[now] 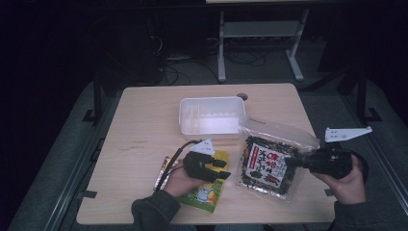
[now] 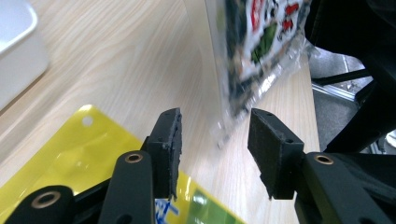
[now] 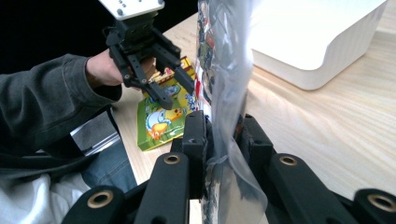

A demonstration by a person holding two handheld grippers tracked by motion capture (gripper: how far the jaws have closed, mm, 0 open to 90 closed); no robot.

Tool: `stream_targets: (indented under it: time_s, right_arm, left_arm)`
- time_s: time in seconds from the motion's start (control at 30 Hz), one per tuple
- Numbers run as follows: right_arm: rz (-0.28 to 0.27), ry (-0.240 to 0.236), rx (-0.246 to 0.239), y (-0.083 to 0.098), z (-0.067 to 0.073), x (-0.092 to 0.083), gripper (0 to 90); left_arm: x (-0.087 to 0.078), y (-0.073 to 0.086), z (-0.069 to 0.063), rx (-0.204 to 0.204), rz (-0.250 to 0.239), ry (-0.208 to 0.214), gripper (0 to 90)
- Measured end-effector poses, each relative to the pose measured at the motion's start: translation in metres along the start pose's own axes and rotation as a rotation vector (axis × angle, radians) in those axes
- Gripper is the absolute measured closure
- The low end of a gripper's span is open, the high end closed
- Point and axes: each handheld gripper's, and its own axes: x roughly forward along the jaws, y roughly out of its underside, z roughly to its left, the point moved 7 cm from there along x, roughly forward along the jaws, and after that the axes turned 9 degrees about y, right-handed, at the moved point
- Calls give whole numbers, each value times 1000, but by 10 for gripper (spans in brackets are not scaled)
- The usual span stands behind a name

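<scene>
A clear bag of dark green snack with a red and white label point(image 1: 267, 163) hangs tilted over the table's right side. My right gripper point(image 1: 294, 161) is shut on its edge; the plastic point(image 3: 223, 140) runs between the two black jaws. A yellow snack packet point(image 1: 208, 188) lies flat near the front edge. My left gripper point(image 1: 225, 169) hovers open just above the packet, jaws apart with bare wood between them point(image 2: 214, 140). From the left gripper view the clear bag point(image 2: 254, 42) rises ahead of the jaws, and the yellow packet point(image 2: 70, 158) lies beneath them.
A white plastic tub point(image 1: 210, 116) stands at the table's middle back, just left of the bag's top corner. A round cable hole point(image 1: 242, 96) lies behind it. A white bracket point(image 1: 346, 133) hangs off the right edge. Bare wood lies at the left.
</scene>
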Motion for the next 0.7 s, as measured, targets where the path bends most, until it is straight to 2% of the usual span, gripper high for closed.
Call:
stream_targets:
  time_s: [0.1, 0.27, 0.53, 0.7]
  right_arm:
    - [-28, 16, 8, -5, -1, -7, 751]
    - [-45, 51, 1, -14, -2, -14, 750]
    - [-53, 74, -10, -29, -4, -13, 750]
    - [-59, 76, -14, -39, -3, -9, 750]
  left_arm:
    - [-8, 4, -2, -7, -9, -10, 500]
    - [-18, 16, -5, -16, 9, -43, 442]
    - [-27, 28, -9, -29, 17, -77, 364]
    - [-35, 33, -13, -29, 2, -107, 328]
